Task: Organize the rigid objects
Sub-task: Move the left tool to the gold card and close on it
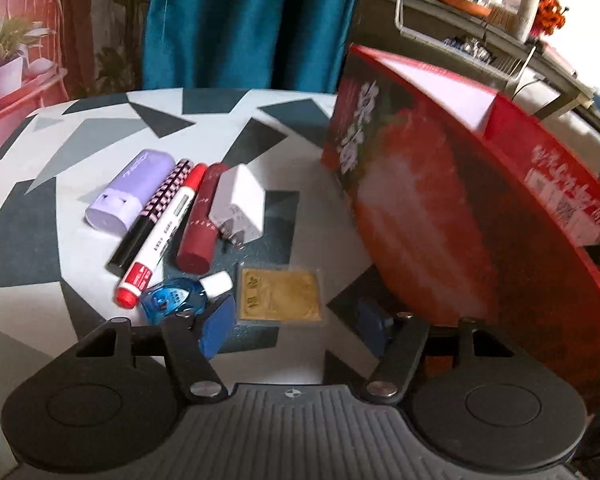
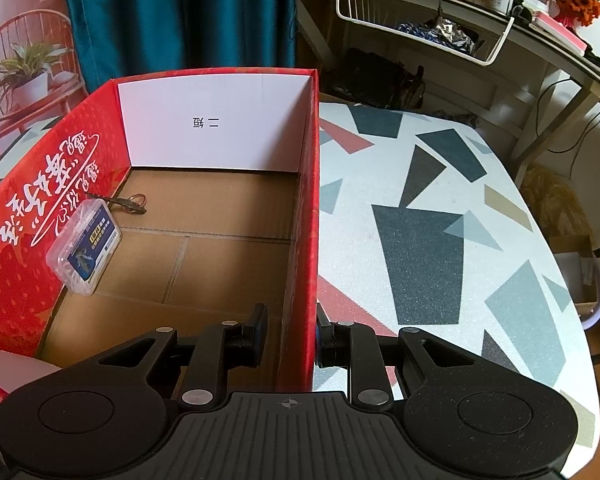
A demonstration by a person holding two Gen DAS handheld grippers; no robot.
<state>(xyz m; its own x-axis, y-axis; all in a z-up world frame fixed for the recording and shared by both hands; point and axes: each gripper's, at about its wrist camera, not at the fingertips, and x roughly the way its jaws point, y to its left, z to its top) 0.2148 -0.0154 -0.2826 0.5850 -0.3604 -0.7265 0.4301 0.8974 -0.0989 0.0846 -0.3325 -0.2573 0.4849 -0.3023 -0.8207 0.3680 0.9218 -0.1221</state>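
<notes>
My left gripper hangs open low over the table, blue pads apart. A gold card in a clear sleeve lies flat just ahead, between the fingertips, and neither pad touches it. Beyond it lie a blue correction tape, a red marker, a dark red tube, a white charger plug, a striped pen and a purple case. The red cardboard box stands to the right. My right gripper is shut on the box's right wall. Inside the box lie a clear plastic case and a key ring.
The table has a white cloth with grey and black shapes; its far and right edges curve away. A blue curtain hangs behind. A red chair with a potted plant stands at the back left, a cluttered desk at the back right.
</notes>
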